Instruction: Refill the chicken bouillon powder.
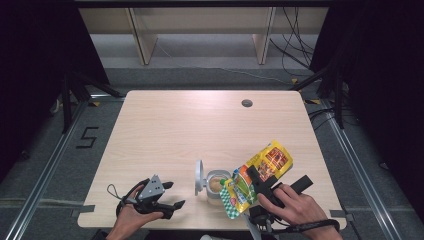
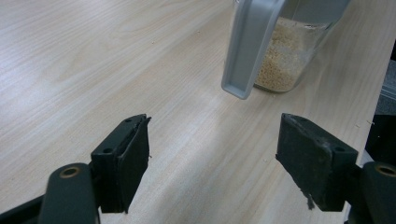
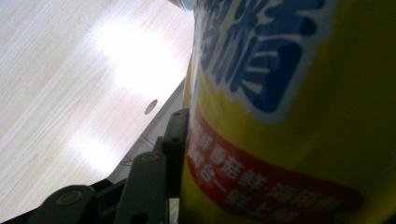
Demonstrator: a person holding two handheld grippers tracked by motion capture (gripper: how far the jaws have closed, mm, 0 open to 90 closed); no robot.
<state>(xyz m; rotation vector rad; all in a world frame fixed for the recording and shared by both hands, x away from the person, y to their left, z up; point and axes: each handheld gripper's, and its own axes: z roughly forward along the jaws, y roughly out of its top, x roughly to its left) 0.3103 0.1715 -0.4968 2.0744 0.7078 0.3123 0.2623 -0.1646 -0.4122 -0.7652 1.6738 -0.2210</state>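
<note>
A yellow snack pouch [image 1: 260,167] with red and green print is tilted, its lower end over a clear jar [image 1: 216,186] of pale grains. My right gripper [image 1: 274,184] is shut on the pouch near the table's front right. In the right gripper view the pouch [image 3: 289,116] presses against the one black finger [image 3: 175,140] that shows. The jar's grey lid [image 1: 199,177] stands open to its left. My left gripper [image 1: 174,194] rests open at the front left. Its jaws [image 2: 215,140] point toward the jar [image 2: 289,56] and lid [image 2: 250,46], with nothing between them.
The light wooden table [image 1: 175,130] has a round cable hole [image 1: 246,103] near its far edge. Wooden shelving [image 1: 200,30] stands on the floor beyond. Both hands work close to the table's front edge.
</note>
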